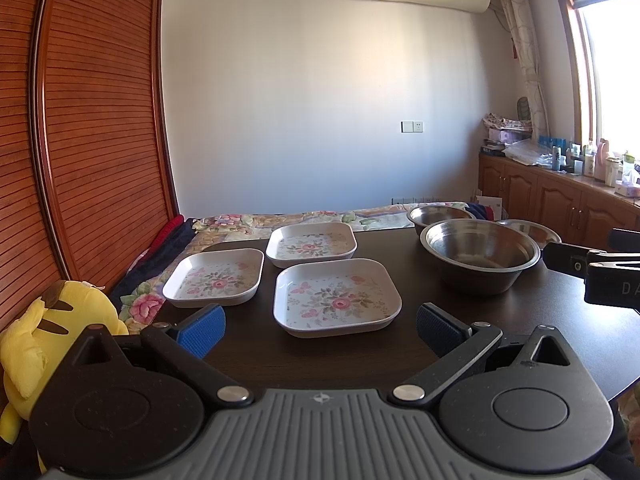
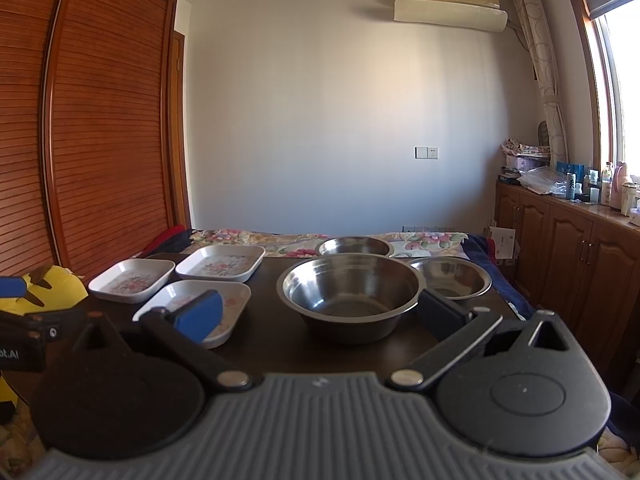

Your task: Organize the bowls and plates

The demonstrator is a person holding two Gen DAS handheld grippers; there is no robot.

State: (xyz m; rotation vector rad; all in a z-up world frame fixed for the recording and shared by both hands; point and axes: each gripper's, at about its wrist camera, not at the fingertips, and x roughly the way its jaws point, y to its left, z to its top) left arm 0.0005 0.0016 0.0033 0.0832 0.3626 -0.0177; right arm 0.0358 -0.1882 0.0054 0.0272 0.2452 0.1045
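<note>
Both grippers, left gripper (image 1: 320,330) and right gripper (image 2: 320,314), hover with jaws wide and empty short of the big steel bowl (image 2: 351,294) on the dark tabletop (image 1: 520,320); three floral plates (image 1: 337,303) lie unstacked to its left, two smaller bowls (image 2: 450,282) just behind, apparently awaiting sorting.

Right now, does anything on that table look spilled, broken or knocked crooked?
Nothing stands out. The three floral plates sit flat and apart on the dark table, and the three steel bowls stand upright and look empty. No spill or crack is visible. Both the left gripper and right gripper are open and hold nothing.
</note>
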